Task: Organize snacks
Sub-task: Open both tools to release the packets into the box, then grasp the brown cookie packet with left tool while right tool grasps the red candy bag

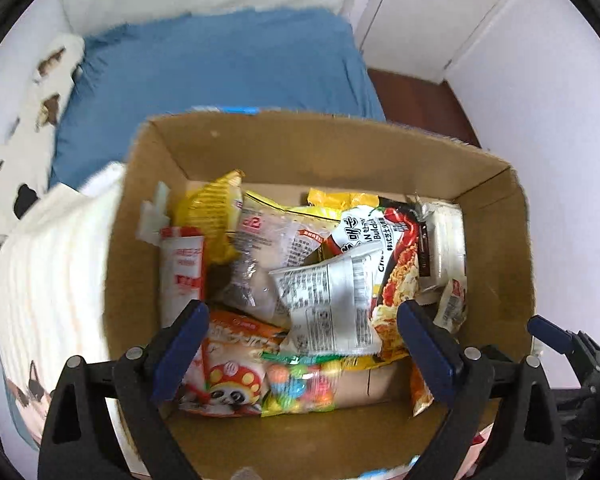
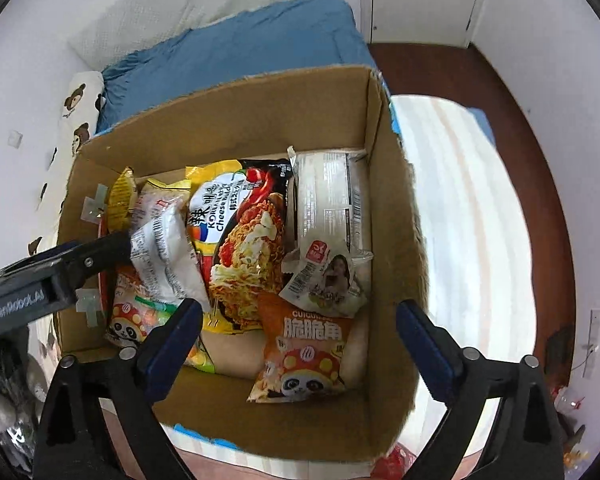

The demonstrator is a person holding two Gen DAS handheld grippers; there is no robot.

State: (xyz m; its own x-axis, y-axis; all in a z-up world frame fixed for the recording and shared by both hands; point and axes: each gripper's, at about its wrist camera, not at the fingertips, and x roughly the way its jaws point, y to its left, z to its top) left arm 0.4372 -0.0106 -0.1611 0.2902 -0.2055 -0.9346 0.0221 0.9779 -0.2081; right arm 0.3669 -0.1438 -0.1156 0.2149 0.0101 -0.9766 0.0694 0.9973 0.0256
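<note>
Both grippers [image 1: 302, 356] [image 2: 300, 354] wide open, empty, above box [image 2: 396, 240]; lift straight clear without snagging noodles [image 2: 240, 240].

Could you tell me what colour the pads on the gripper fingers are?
Dark blue pads, clearest in the right wrist view.

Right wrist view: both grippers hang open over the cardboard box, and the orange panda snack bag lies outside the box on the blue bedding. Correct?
Not quite. The right wrist view shows the orange panda snack bag inside the cardboard box, on its floor near the front wall. The rest holds: the right gripper and left gripper both hang open over the box.
</note>
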